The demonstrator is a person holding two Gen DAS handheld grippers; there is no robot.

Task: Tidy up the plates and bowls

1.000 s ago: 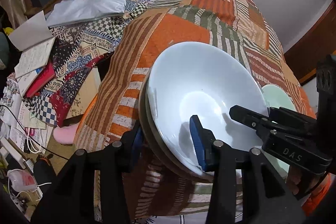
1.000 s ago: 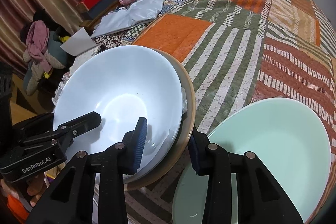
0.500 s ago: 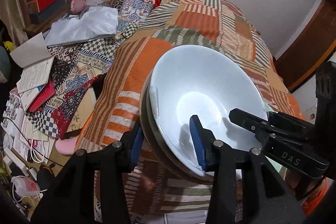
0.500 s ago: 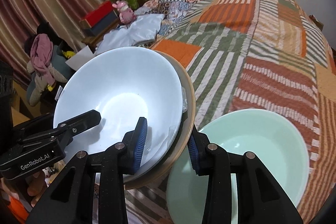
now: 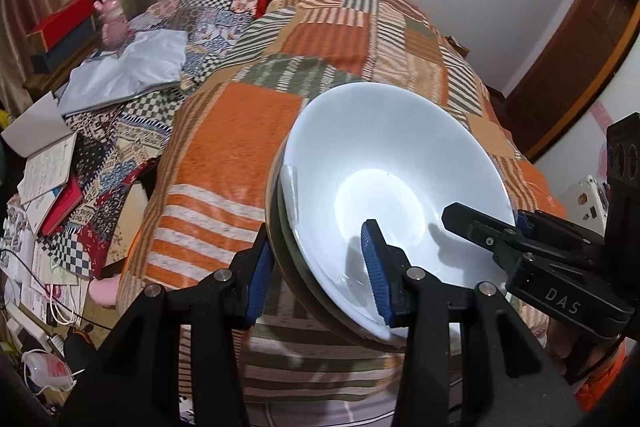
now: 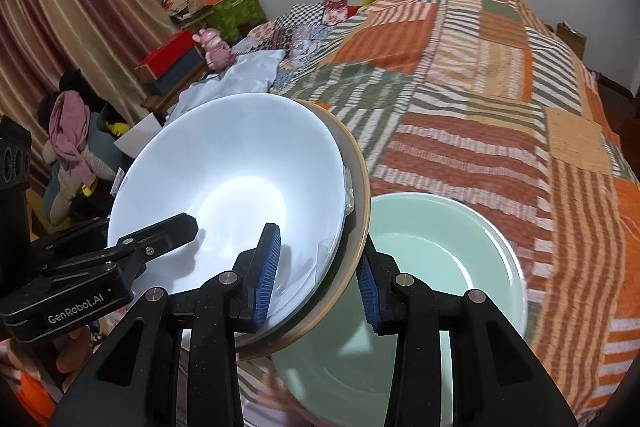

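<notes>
Above the quilt [image 6: 480, 75], both hand-held grippers — left [image 5: 316, 271], right [image 6: 318, 267] — clamping the stacked white bowl [image 6: 240, 187].

Both the left gripper [image 5: 318, 275] and right gripper [image 6: 316, 273] are black plastic with blue ribbed pads, silver screws, and white "DAS" and "GenRobot.AI" lettering.

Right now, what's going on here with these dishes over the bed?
A person is holding a stack of dishes above the patchwork bedspread with two sets of tongs. The left tongs and the right tongs each clamp an opposite rim of the stack: a white bowl nested in a tan-rimmed dish. A pale green bowl lies on the bed just beside and below it.
</notes>
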